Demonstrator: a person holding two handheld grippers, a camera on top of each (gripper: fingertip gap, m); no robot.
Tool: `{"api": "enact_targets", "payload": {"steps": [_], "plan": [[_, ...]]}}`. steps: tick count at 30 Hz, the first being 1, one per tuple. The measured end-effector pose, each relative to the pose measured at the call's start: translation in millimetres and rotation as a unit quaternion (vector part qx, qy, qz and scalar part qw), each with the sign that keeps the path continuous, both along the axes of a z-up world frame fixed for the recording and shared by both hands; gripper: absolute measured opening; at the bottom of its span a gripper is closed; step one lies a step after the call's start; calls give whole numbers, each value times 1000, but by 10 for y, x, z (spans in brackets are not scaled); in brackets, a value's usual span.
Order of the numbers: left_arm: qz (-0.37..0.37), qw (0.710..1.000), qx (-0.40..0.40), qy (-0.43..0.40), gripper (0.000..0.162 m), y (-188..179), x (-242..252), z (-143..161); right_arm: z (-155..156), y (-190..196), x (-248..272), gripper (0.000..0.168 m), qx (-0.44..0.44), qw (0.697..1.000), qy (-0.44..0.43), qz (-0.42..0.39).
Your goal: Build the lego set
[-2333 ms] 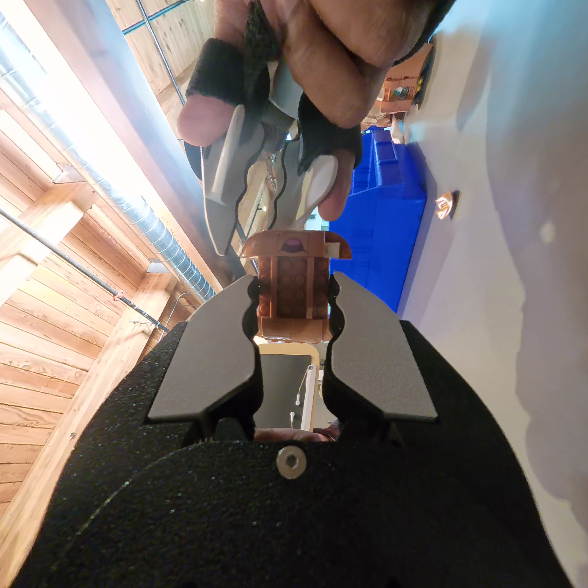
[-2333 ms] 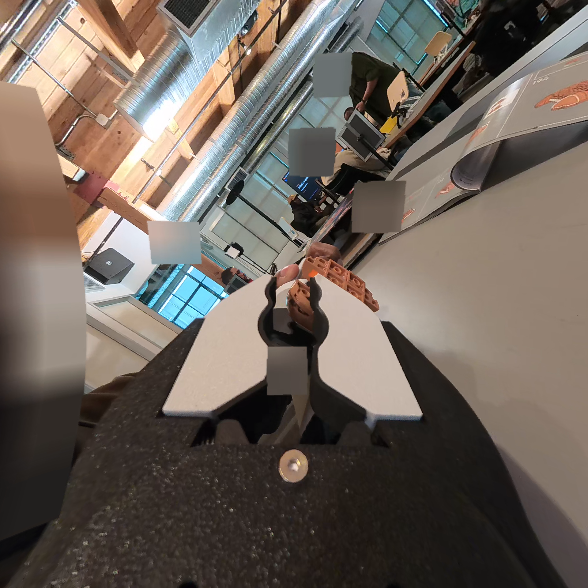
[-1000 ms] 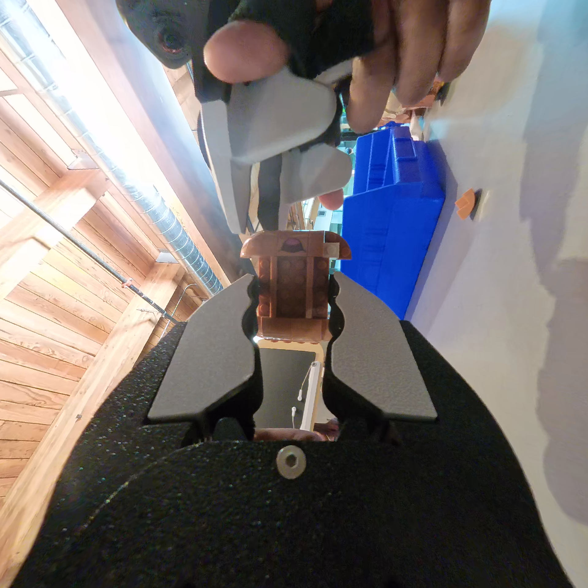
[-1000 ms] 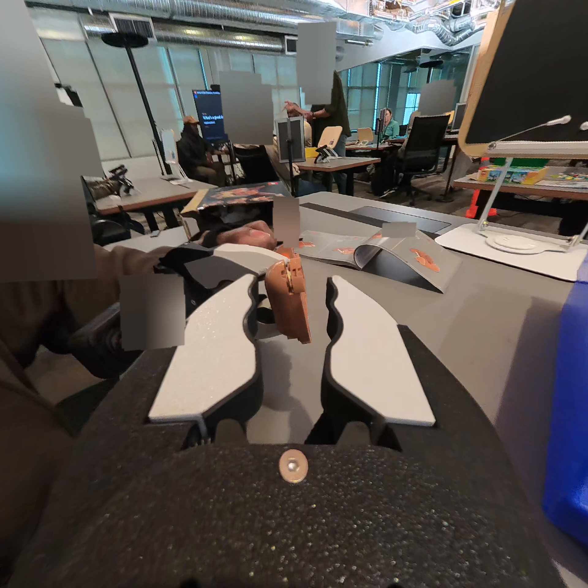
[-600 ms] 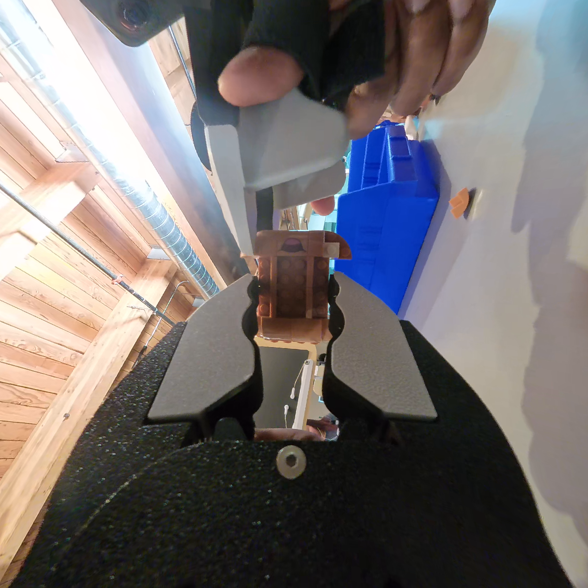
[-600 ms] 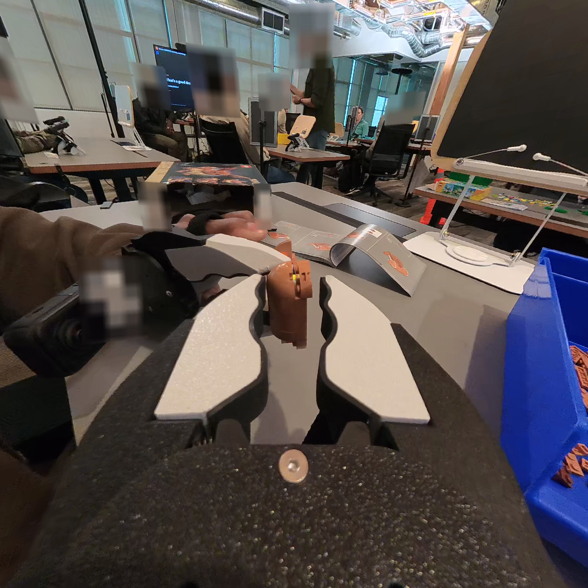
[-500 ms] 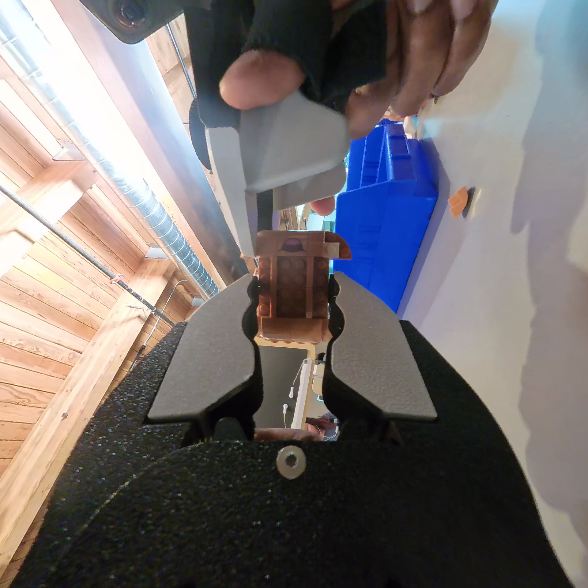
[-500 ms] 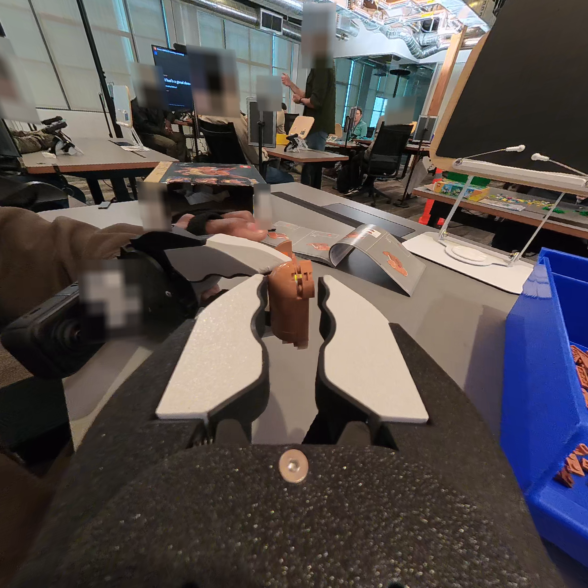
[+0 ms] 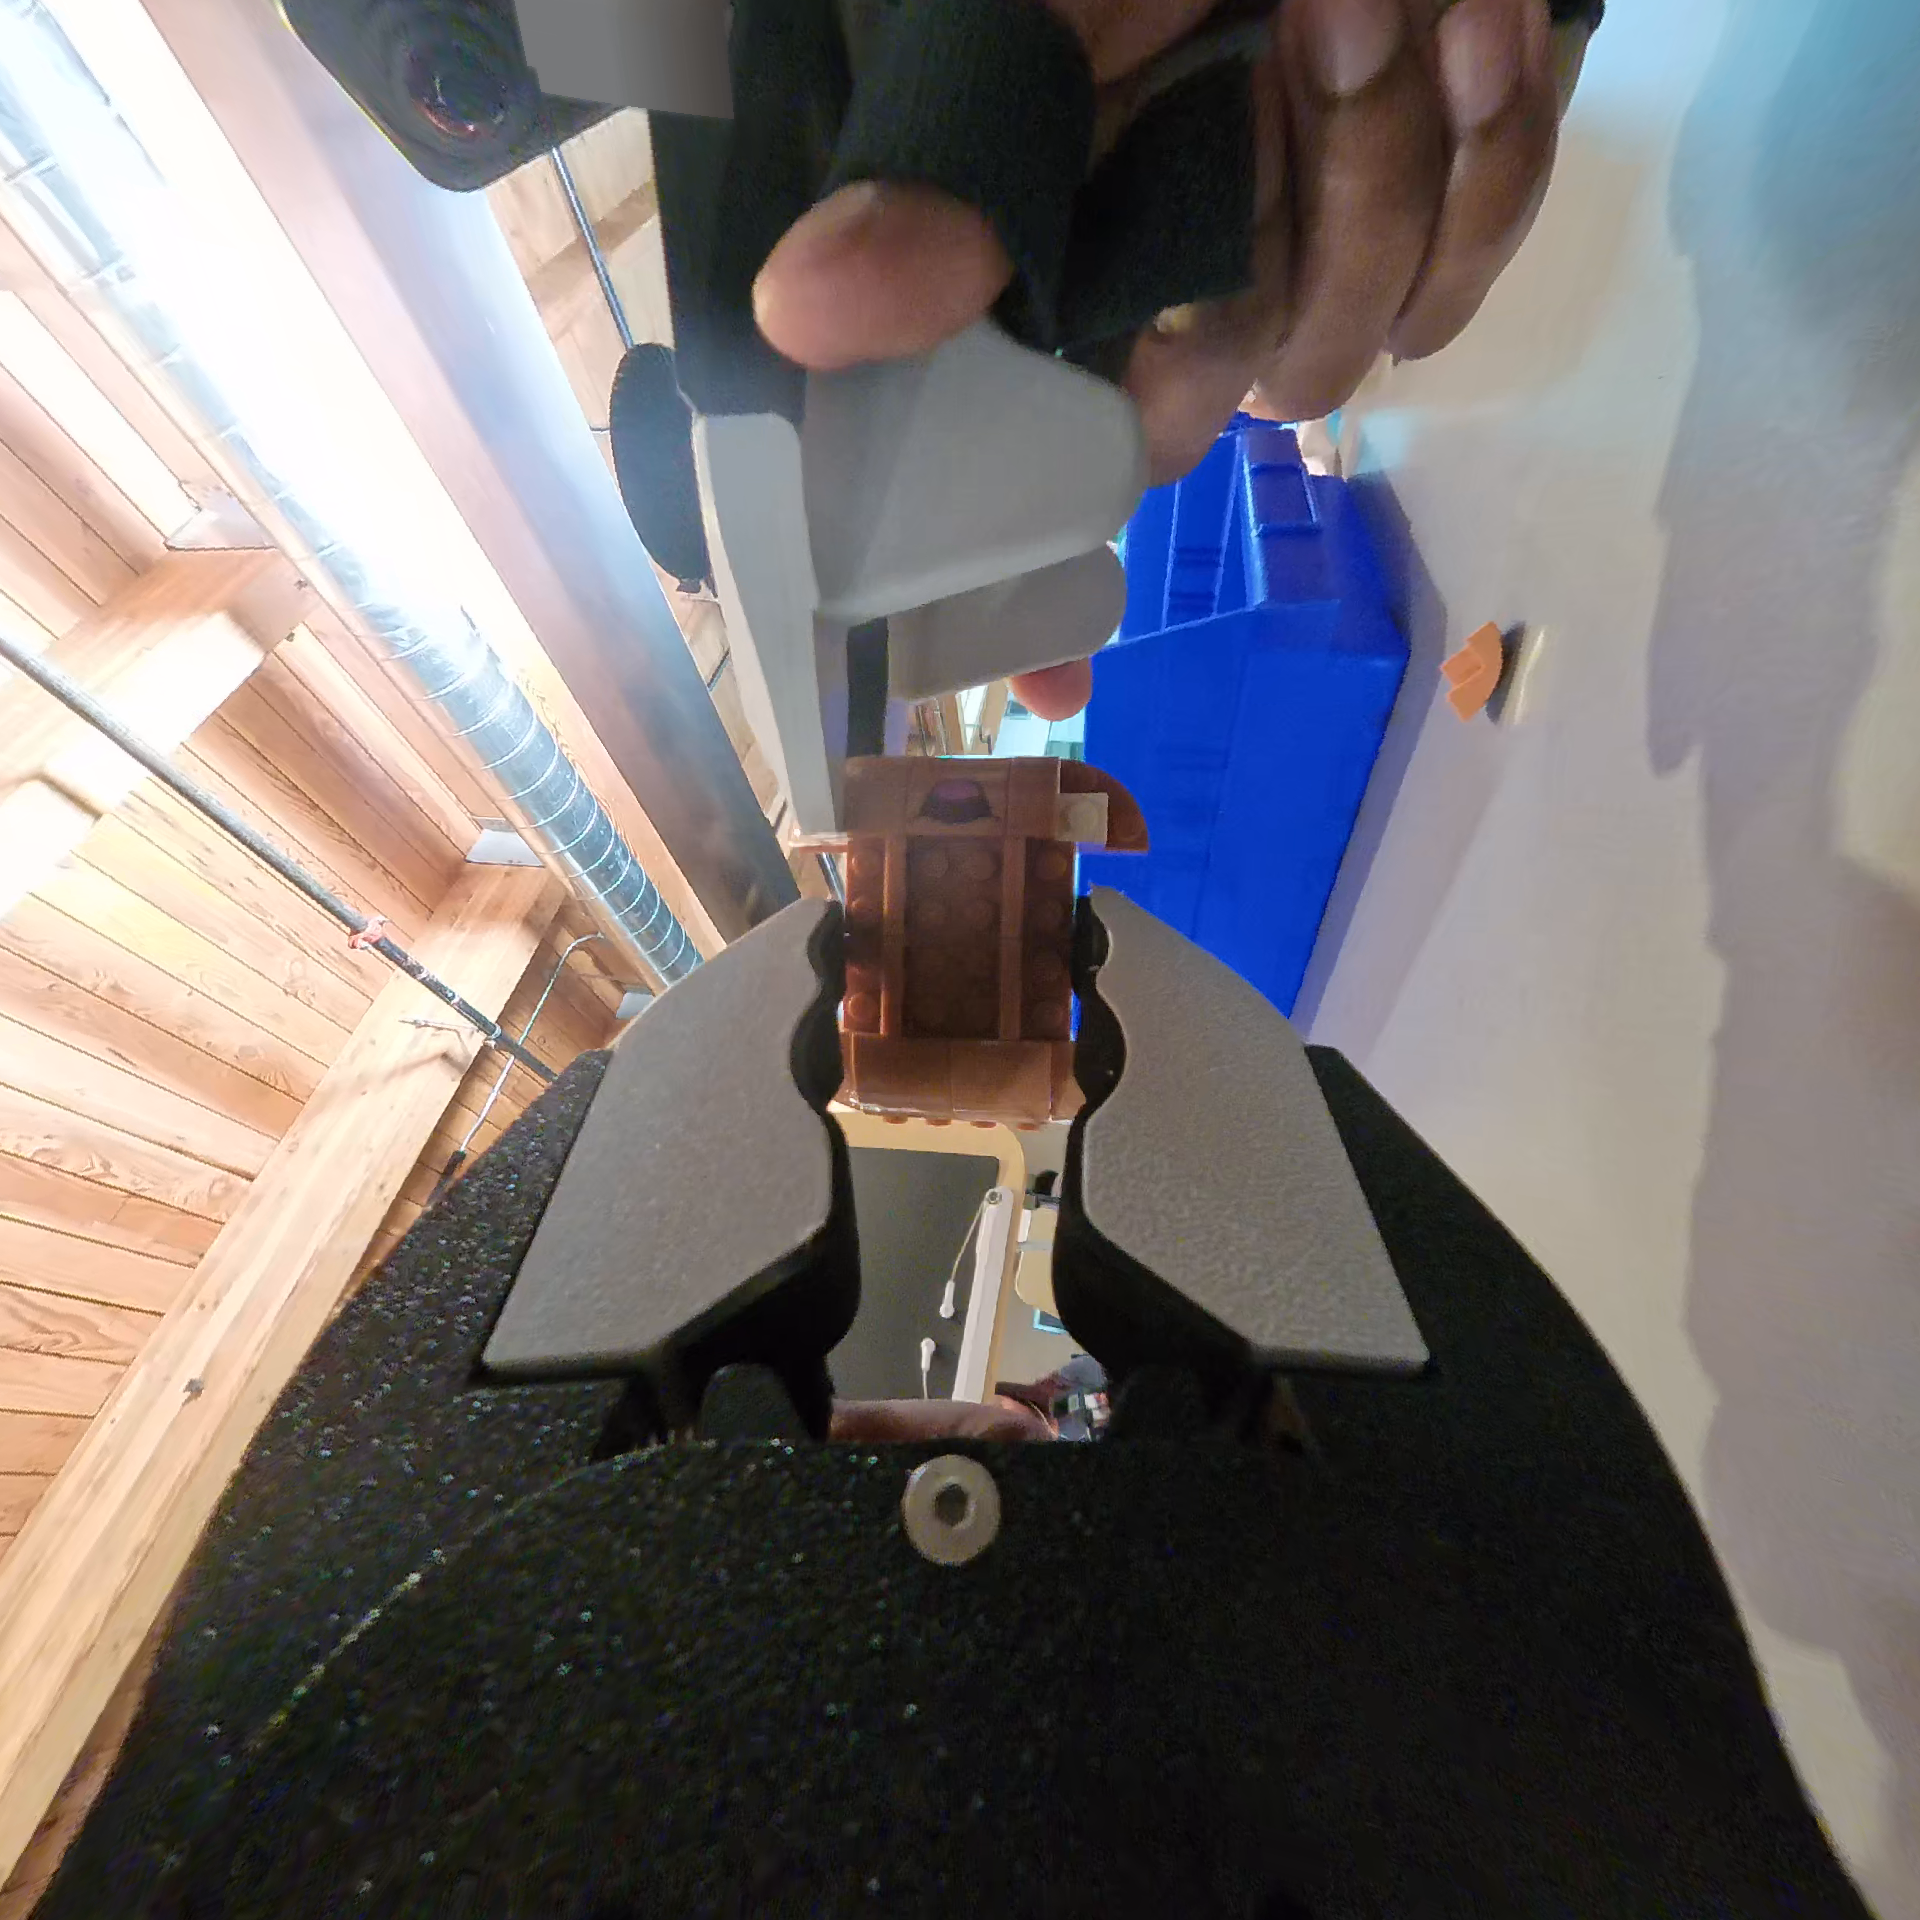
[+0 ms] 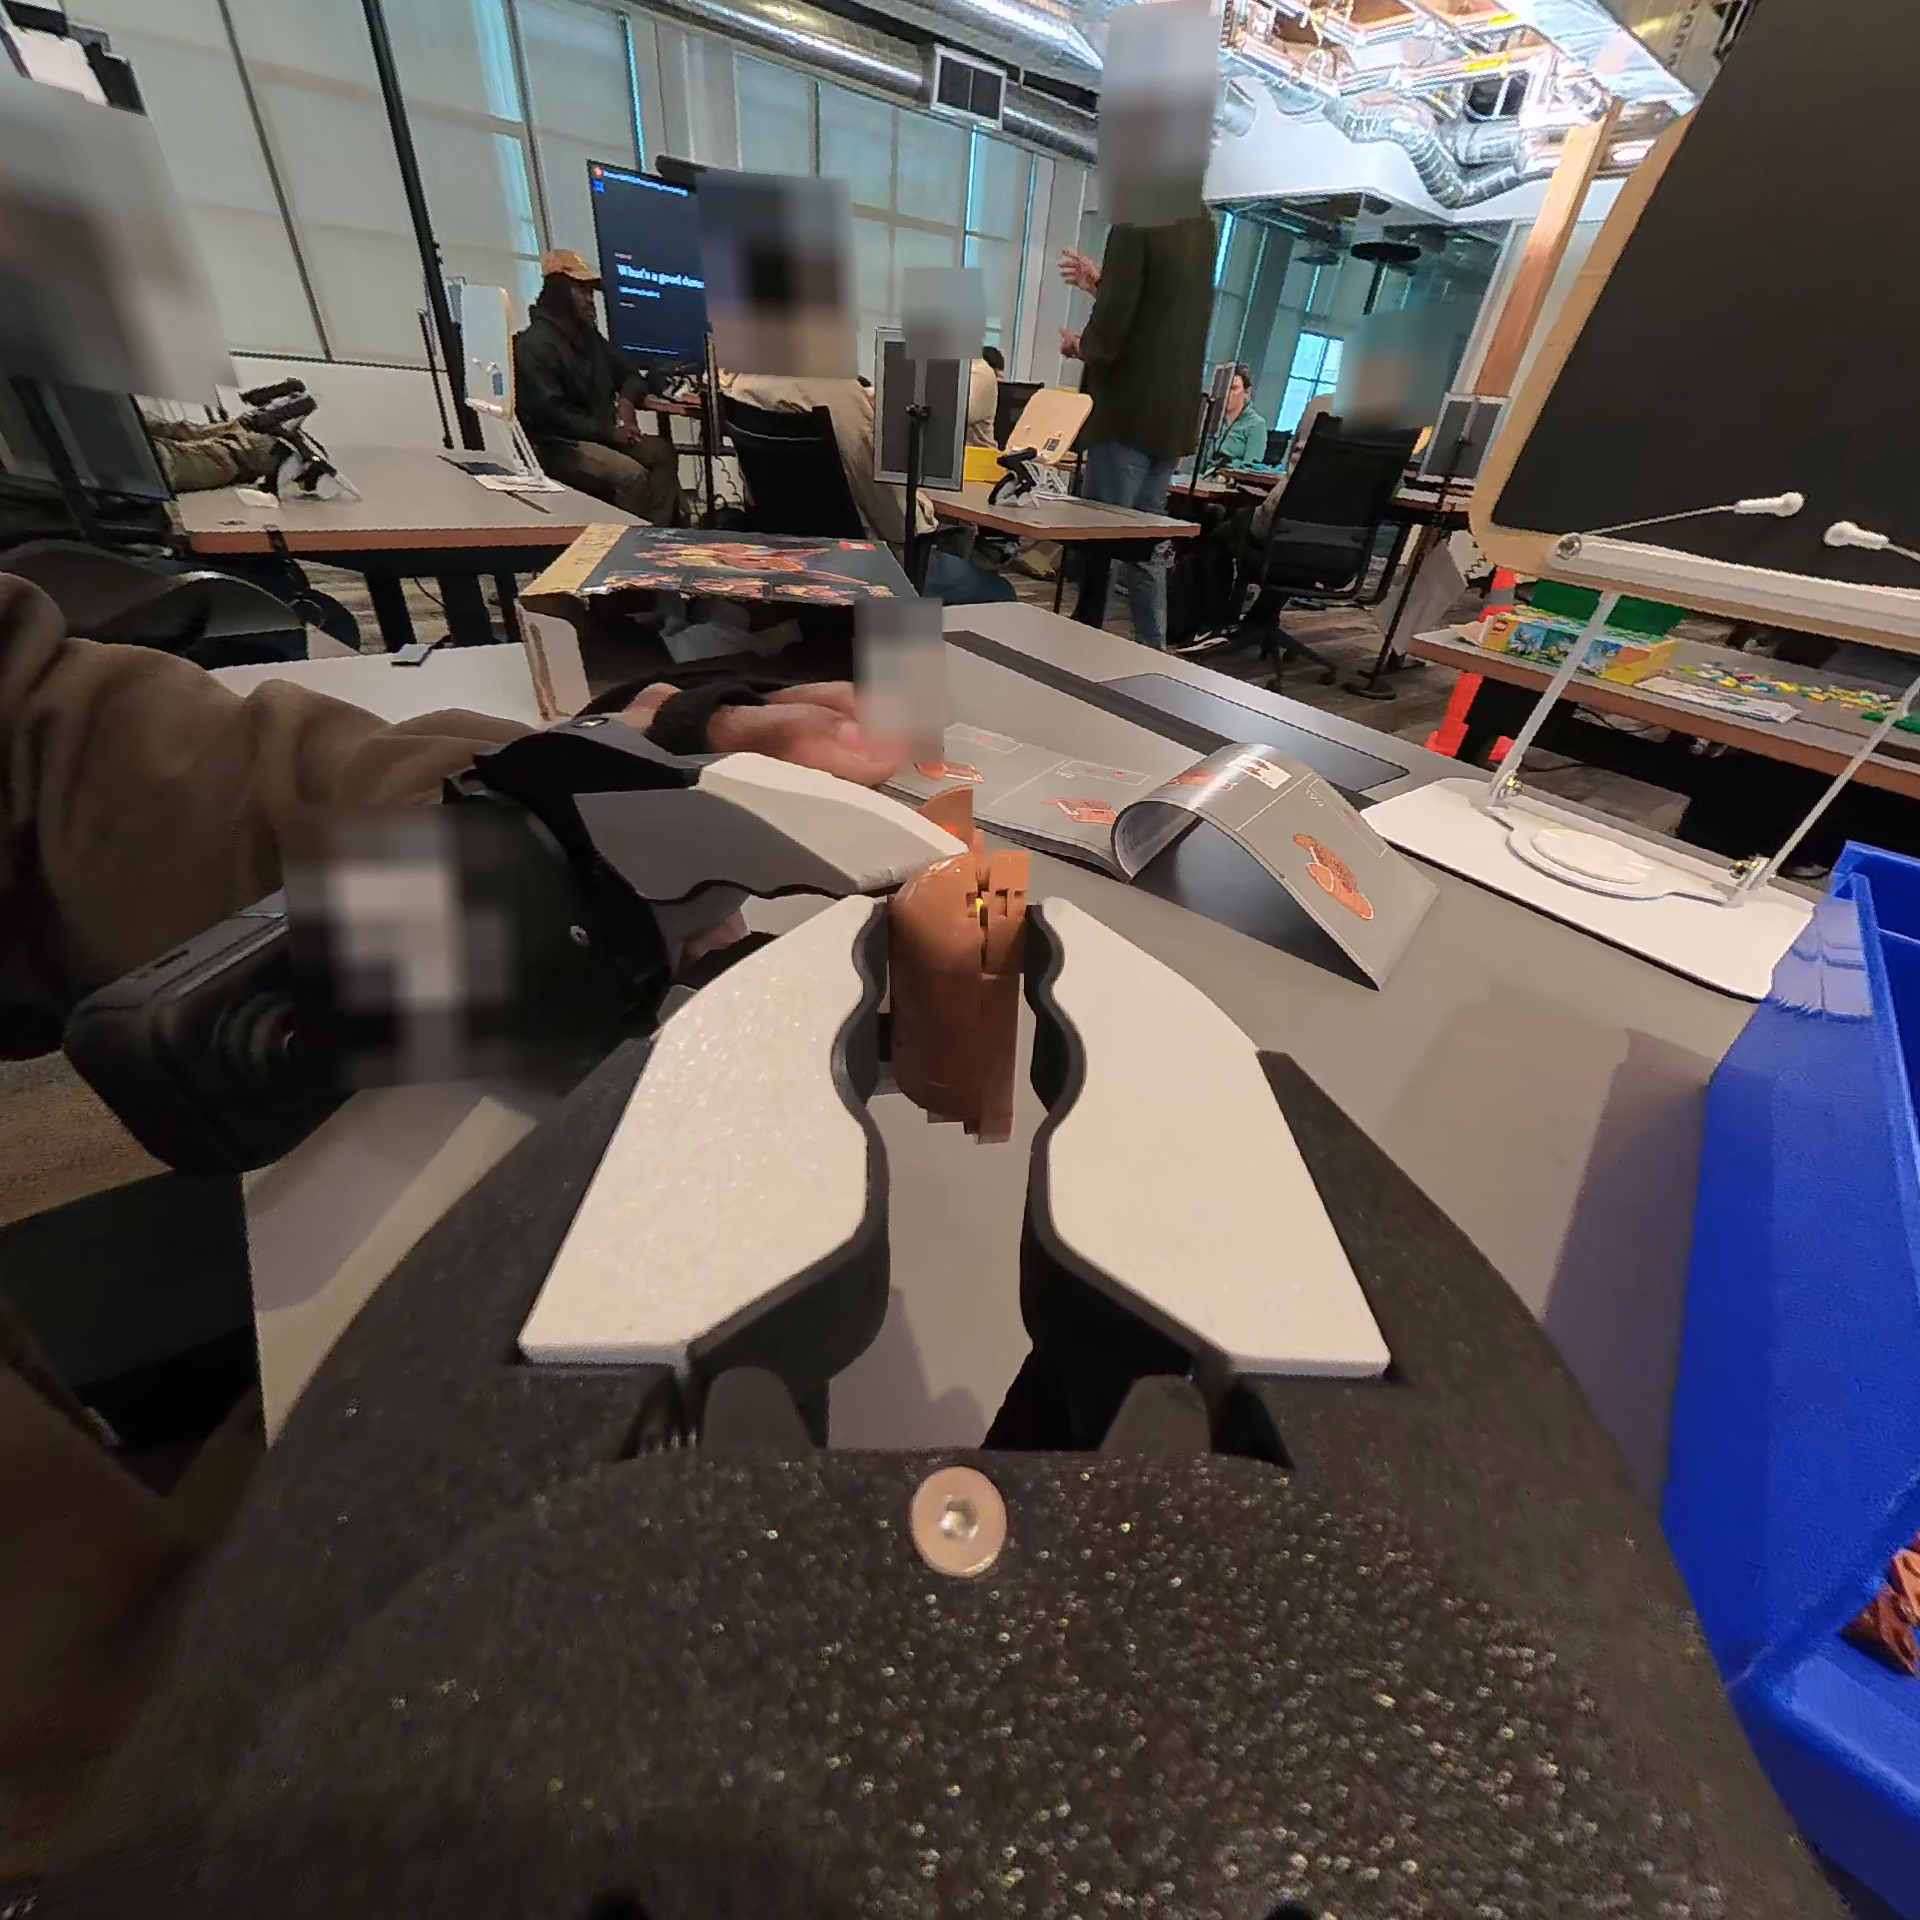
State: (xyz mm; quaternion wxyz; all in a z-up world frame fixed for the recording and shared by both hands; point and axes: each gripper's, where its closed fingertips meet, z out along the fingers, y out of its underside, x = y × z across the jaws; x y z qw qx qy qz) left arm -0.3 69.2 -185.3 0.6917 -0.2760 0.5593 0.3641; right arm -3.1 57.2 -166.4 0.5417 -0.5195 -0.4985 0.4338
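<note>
A brown lego assembly (image 9: pixel 951 810) is held in the air over the grey table. My left gripper (image 9: pixel 956 925), with dark grey pads, is shut on its sides. In the right wrist view the assembly (image 10: pixel 951 1018) stands upright between the white pads of my right gripper (image 10: pixel 956 925), which press against both of its faces. The left gripper's upper finger (image 10: pixel 810 831) reaches in from the left onto the assembly's top. In the left wrist view the right gripper (image 9: pixel 873 717) comes down from above, one finger touching the assembly's far left edge.
A blue bin (image 10: pixel 1808 1247) holding brown pieces stands at the right; it also shows in the left wrist view (image 9: pixel 1247 779). A small orange piece (image 9: pixel 1470 681) lies on the table (image 10: pixel 1507 1039). An open instruction booklet (image 10: pixel 1247 831), a lego box (image 10: pixel 727 582) and a white stand base (image 10: pixel 1579 852) lie beyond.
The right gripper swung round to level, opened around the assembly, then closed its jaws in onto it. The left gripper kept its hold and barely moved.
</note>
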Motion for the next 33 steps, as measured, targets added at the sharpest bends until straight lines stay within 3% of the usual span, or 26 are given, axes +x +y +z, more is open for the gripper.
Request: {"api": "enact_targets", "payload": {"steps": [16,33], "plan": [[-13,1000,11,20,42,-62,47,-9,61,-27,40,42,36,998,-8,58],[-20,1000,4,23,42,-80,58,-24,-50,-80,-33,25,42,997,-29,59]]}}
